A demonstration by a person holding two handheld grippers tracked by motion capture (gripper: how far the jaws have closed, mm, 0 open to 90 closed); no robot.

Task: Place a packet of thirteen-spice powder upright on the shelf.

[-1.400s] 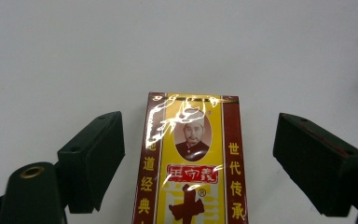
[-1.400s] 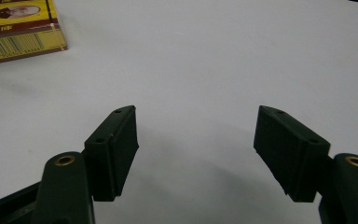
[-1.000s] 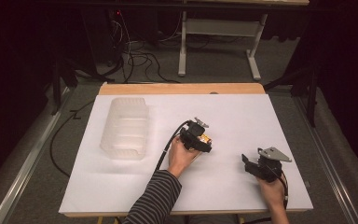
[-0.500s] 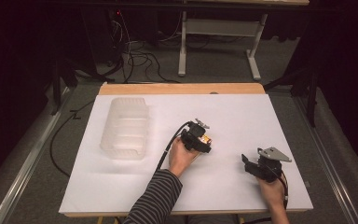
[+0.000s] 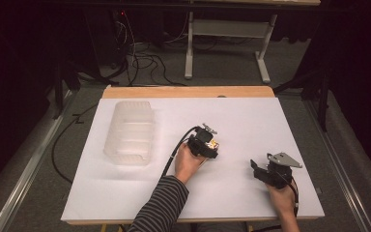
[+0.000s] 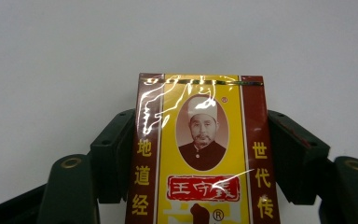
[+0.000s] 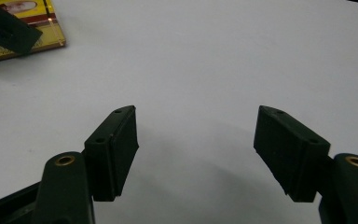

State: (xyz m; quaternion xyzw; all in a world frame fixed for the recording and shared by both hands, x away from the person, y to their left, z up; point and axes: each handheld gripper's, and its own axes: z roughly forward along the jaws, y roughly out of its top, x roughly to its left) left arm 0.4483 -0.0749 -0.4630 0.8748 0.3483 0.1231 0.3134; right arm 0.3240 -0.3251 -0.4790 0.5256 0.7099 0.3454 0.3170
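Note:
A flat yellow and dark red packet point(image 6: 200, 154) with a portrait and Chinese characters lies on the white sheet point(image 5: 251, 121). My left gripper point(image 6: 203, 121) has just been closing and is now shut on it, one pad pressed against each long side. From above, the left gripper point(image 5: 206, 142) sits mid-table with a glint of the packet point(image 5: 214, 144) at its tip. My right gripper point(image 5: 260, 169) rests near the front right, jaws wide apart. In its own view the right gripper point(image 7: 196, 116) holds nothing, and the packet point(image 7: 51, 30) shows at the far upper left.
A clear ribbed plastic container point(image 5: 129, 133) stands on the left part of the sheet. A wooden table edge point(image 5: 188, 92) runs along the back. Cables point(image 5: 140, 60) and a white table frame point(image 5: 227, 29) lie on the floor beyond.

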